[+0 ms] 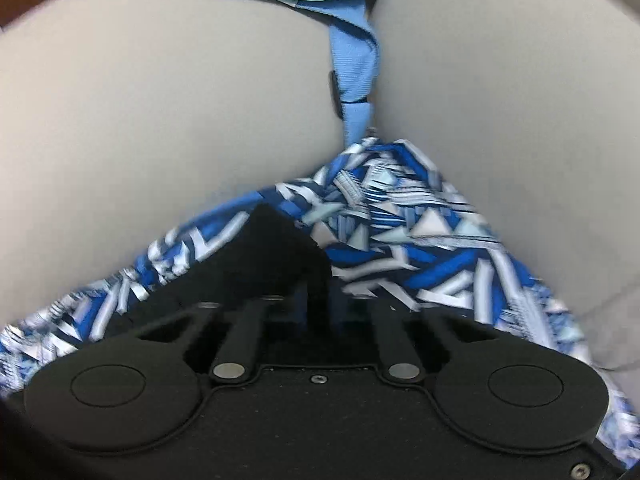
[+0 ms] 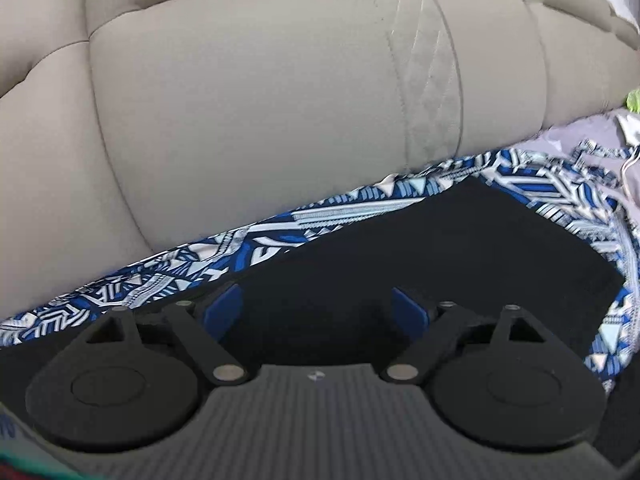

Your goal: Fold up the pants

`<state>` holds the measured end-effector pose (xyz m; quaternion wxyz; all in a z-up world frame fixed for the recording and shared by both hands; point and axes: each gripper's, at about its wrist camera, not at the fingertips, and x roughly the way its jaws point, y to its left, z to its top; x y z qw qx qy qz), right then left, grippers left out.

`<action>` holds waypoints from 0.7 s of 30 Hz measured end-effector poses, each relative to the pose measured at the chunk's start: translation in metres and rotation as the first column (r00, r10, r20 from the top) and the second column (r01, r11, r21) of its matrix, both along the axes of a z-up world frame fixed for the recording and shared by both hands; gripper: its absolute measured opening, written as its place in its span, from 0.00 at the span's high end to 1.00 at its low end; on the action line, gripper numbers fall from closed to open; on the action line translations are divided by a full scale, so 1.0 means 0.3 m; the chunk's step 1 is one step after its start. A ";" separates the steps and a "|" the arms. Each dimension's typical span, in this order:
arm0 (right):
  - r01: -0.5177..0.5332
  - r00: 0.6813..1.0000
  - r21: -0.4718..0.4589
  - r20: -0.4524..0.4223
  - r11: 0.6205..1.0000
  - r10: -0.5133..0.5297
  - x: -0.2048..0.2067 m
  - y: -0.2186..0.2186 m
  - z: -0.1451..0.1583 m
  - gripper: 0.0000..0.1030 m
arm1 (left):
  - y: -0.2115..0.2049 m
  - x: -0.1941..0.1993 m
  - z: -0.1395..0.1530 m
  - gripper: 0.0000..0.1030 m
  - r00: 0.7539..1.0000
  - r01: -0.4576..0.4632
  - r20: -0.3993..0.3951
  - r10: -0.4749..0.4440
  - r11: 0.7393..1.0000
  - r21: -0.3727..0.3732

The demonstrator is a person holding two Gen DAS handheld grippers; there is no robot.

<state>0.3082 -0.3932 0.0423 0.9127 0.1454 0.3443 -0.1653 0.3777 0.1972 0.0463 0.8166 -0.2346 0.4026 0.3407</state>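
Left gripper (image 1: 320, 276) is clamping the pants (image 1: 404, 236), a thin fabric printed with blue-and-white angular shapes, lying on the smooth beige couch (image 1: 160, 128); right gripper (image 2: 318, 308), blue pads spread wide, is resting over the pants (image 2: 168, 276).

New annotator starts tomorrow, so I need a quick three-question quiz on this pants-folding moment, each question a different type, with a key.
1. True or false: the patterned pants are plain grey.
2. Multiple choice: in the left wrist view, what lies beyond the pants on the beige sofa cushion? A) a light blue garment with a strap B) a red towel C) a book
3. Fill in: in the right wrist view, the pants lie in front of the sofa's ___.

Key: 1 false, they carry a blue and white geometric print; 2 A; 3 backrest.
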 end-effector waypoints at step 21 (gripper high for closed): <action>-0.509 0.851 0.695 0.318 0.508 0.418 -0.124 0.760 -0.010 0.24 | 0.007 -0.408 0.173 0.95 0.946 0.188 0.285 -0.156 0.978 -0.089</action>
